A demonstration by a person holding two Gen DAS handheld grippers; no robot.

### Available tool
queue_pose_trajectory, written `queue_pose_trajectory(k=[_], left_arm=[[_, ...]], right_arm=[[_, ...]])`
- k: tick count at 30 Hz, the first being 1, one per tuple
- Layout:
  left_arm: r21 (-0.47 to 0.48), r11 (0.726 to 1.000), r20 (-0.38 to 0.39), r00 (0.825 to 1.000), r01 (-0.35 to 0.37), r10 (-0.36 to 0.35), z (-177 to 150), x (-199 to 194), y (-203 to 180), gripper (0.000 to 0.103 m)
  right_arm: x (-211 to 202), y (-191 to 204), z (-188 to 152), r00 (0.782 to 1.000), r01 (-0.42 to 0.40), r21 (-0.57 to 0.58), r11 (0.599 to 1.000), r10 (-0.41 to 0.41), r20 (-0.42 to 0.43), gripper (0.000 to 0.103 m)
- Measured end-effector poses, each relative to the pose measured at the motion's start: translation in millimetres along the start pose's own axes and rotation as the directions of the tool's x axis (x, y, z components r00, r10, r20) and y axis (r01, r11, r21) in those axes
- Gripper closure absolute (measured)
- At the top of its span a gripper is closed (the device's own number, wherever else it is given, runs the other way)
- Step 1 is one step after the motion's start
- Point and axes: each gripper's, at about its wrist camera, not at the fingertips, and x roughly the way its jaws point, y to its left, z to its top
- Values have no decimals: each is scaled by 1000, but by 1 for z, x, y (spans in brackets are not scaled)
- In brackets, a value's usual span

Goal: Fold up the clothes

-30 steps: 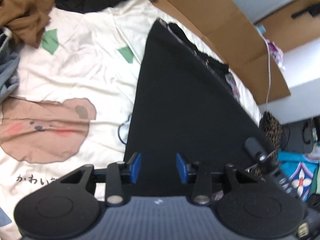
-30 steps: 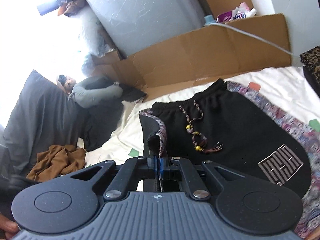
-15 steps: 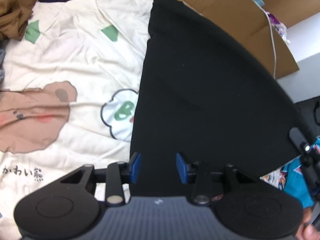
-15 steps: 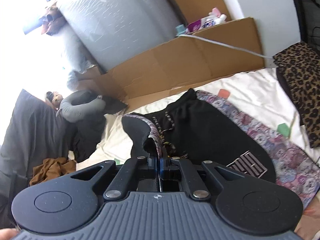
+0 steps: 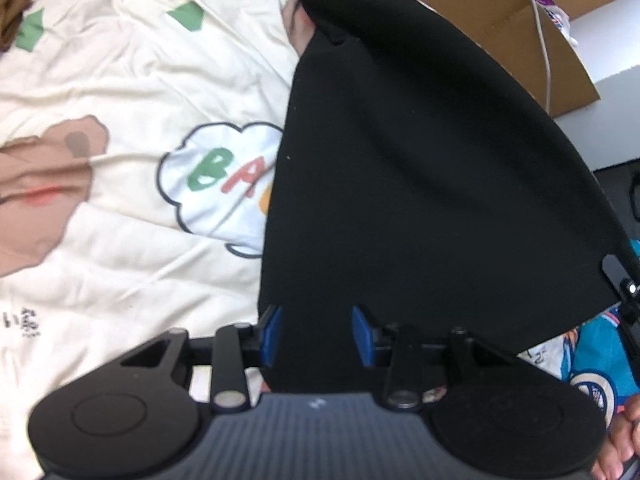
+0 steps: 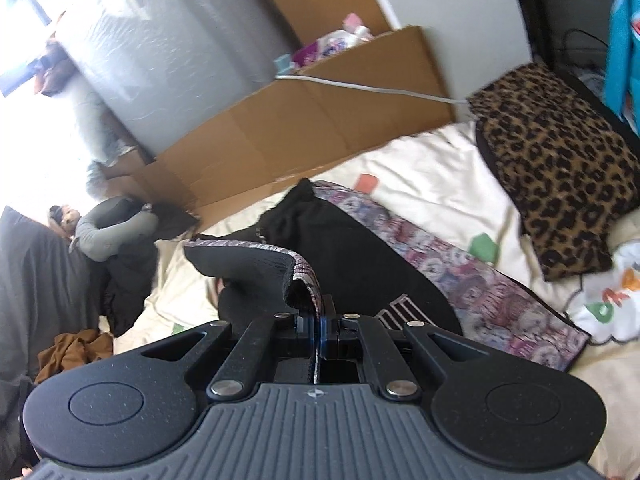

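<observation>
Left wrist, hidden: the black fabric garment with patterned purple trim [image 5: 420, 168] fills the right half of the view and covers the bedsheet beneath; its lower edge drops behind the gripper body, so whether it touches the pads cannot be told.
Left wrist, cut off: the lettering in the cloud print on the cream cartoon-print bedsheet [image 5: 120, 92] is half covered by the cloth; the brown cardboard sheet [image 5: 500, 4] shows only at the top right.
Left wrist, change: compared with a second ago the black cloth spreads wider, and the cloud print has come into sight.
Left wrist, gripper: the left gripper [image 5: 316, 334] has its blue-padded fingers [image 5: 271, 330] wide apart, with the black cloth in front of the gap.

Right wrist, hidden: the garment's drawstring is out of sight under the raised flap; the white woven emblem is partly behind the gripper.
Right wrist, change: the pinched corner stands higher than a second ago, curling over, and a leopard-print cloth [image 6: 556, 168] has come into sight at right.
Right wrist, gripper: the right gripper [image 6: 318, 326] is clamped tight on the garment's trimmed edge [image 6: 308, 284].
Right wrist, garment: the rest lies on the bedsheet [image 6: 432, 164] beside the cardboard [image 6: 304, 120].
</observation>
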Motion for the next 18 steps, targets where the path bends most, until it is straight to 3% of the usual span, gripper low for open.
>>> queue_pose_trajectory(k=[10,18], left_arm=[[13,999,-57,998,36,-35,-8,30,12,63],[52,995,-136,988,81,-74,-21,56,29,63]], right_arm=[[5,-39,-5,997,80,89,993,-80,-6,102],[25,-76,-15,986,163,129,978,-156,-65,102]])
